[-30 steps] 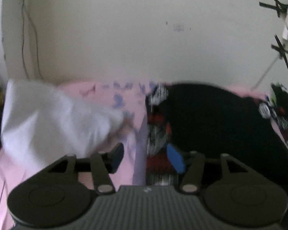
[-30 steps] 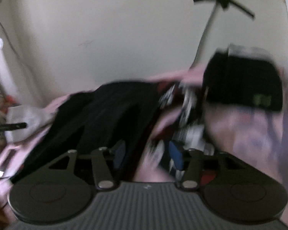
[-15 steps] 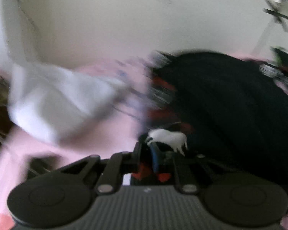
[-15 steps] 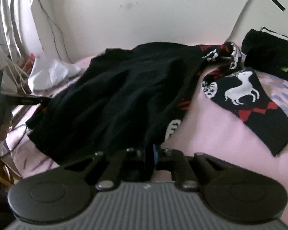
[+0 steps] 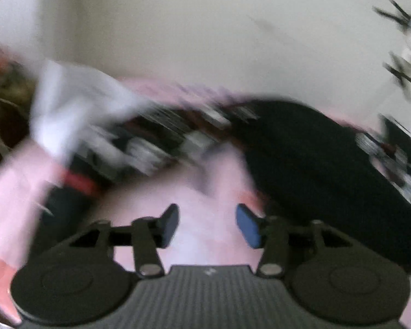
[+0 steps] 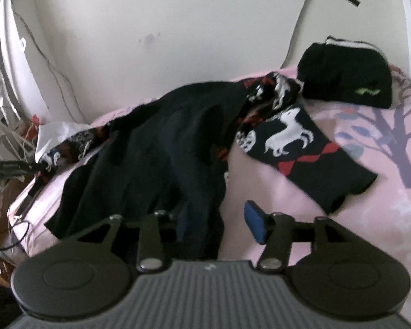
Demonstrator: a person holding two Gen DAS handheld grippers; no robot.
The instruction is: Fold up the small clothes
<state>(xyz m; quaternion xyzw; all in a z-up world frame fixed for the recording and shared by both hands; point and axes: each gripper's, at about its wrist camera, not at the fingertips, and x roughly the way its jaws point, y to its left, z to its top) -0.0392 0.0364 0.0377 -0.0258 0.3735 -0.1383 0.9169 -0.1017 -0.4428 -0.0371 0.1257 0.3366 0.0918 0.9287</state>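
A black garment with white horse and red diamond patterns (image 6: 164, 148) lies spread on the pink bedsheet (image 6: 364, 213), one patterned sleeve (image 6: 301, 148) stretched to the right. My right gripper (image 6: 219, 223) is open at the garment's lower hem, with black cloth lying between its jaws. In the blurred left wrist view, my left gripper (image 5: 205, 226) is open and empty over pink sheet (image 5: 205, 181), with the black garment (image 5: 328, 164) to its right and its other patterned sleeve (image 5: 156, 139) ahead.
A folded black item with a green mark (image 6: 345, 82) lies at the back right. A white cloth (image 5: 76, 104) lies at the bed's left end, also seen in the right wrist view (image 6: 60, 131). Cables (image 6: 41, 54) hang by the wall at left.
Both grippers were shut on the garment half a second ago and have opened. The left gripper has pulled back over the sheet, with the patterned sleeve laid out ahead.
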